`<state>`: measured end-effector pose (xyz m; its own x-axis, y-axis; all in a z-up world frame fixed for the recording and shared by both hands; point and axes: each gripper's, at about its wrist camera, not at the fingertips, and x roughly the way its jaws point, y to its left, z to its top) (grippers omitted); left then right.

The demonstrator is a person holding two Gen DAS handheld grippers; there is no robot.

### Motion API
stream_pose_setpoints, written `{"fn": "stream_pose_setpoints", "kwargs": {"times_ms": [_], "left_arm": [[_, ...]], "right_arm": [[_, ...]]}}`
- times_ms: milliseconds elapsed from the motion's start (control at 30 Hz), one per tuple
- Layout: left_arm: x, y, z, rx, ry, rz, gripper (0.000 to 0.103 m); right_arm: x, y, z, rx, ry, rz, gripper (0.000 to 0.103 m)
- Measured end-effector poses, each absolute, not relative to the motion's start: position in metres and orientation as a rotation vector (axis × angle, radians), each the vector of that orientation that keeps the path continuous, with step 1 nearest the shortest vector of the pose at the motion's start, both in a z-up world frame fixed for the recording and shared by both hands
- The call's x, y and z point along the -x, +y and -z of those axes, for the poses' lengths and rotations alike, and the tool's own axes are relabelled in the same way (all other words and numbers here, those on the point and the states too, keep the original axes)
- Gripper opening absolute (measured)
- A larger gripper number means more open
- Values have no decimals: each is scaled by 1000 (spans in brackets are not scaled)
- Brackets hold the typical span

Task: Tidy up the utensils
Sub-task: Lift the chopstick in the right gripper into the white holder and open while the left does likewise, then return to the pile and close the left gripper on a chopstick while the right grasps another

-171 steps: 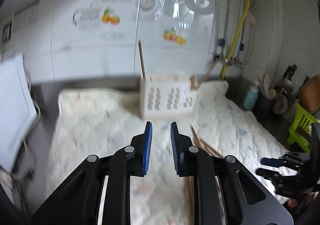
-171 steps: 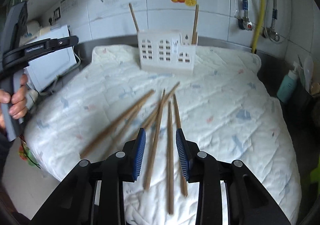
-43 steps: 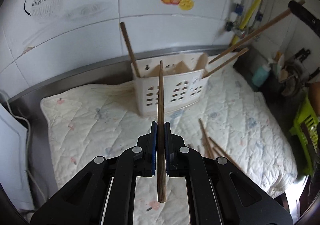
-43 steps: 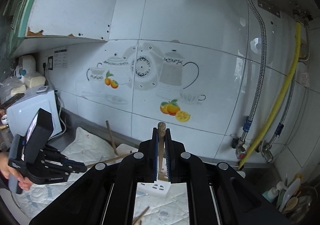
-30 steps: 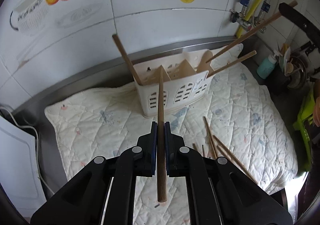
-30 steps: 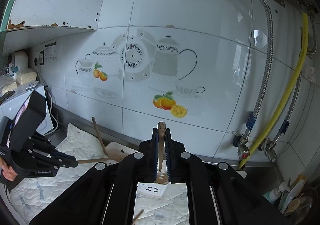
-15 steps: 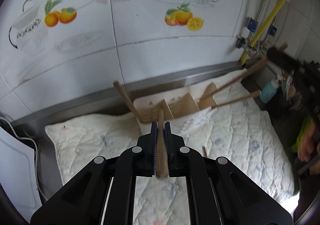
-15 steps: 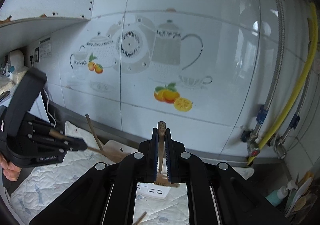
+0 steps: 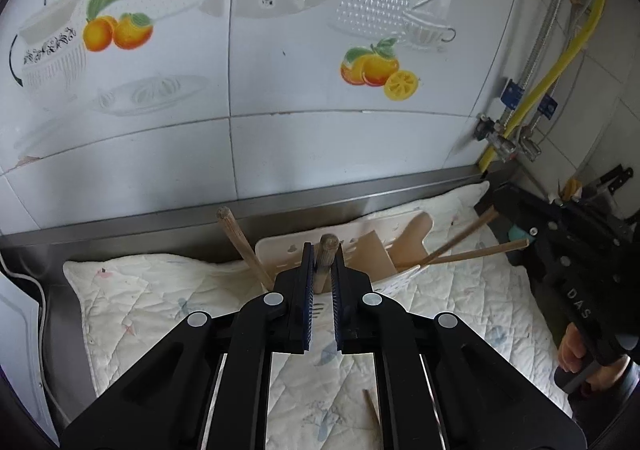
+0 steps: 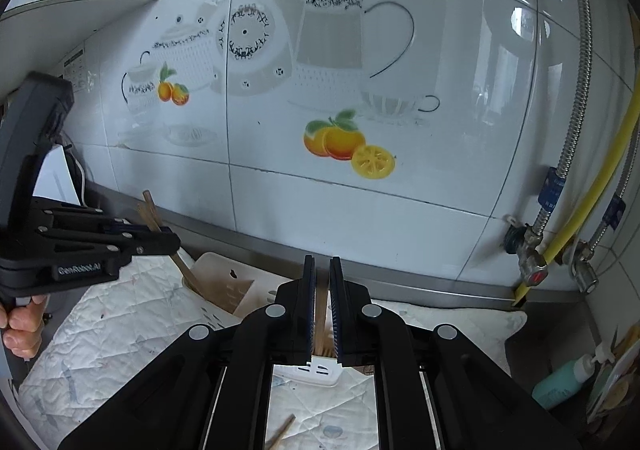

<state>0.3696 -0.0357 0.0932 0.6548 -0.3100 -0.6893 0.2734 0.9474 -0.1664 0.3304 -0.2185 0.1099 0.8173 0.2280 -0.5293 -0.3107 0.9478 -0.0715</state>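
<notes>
A white slotted utensil holder (image 9: 360, 254) stands on the quilted cloth (image 9: 152, 302) against the wall. My left gripper (image 9: 321, 250) hovers over the holder's left part; a wooden chopstick (image 9: 322, 262) stands between its slightly parted jaws, end-on, lower end in the holder. Another chopstick (image 9: 240, 242) leans in the holder's left compartment; two more (image 9: 472, 250) stick out right. My right gripper (image 10: 321, 266) is above the holder (image 10: 224, 290), jaws slightly parted, with a chopstick (image 10: 320, 322) between them, slid down low.
Loose chopsticks lie on the cloth near the front (image 9: 372, 410) (image 10: 282, 430). A tiled wall with fruit decals (image 9: 372, 65) rises behind the holder. Yellow hose and valves (image 10: 560, 242) are at right, with a teal bottle (image 10: 568, 378). A white appliance (image 9: 16, 350) is at left.
Both grippers moved over the holder and tipped downward. Both jaws have parted a little, and the chopstick in the right gripper has slid down between the pads.
</notes>
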Motion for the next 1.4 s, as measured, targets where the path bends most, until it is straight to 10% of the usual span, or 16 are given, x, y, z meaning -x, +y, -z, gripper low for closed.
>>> {"fn": "stream_pose_setpoints", "kwargs": {"times_ms": [200, 667, 1400], "left_arm": [[-352, -32, -108, 63, 733, 354, 9], [-233, -11, -110, 33, 609, 379, 11], [-85, -36, 91, 102, 855, 493, 18]], "right_arm": [[-318, -222, -120, 156, 507, -271, 28], [-185, -251, -111, 110, 449, -306, 29], [-36, -277, 65, 26, 683, -239, 28]]}}
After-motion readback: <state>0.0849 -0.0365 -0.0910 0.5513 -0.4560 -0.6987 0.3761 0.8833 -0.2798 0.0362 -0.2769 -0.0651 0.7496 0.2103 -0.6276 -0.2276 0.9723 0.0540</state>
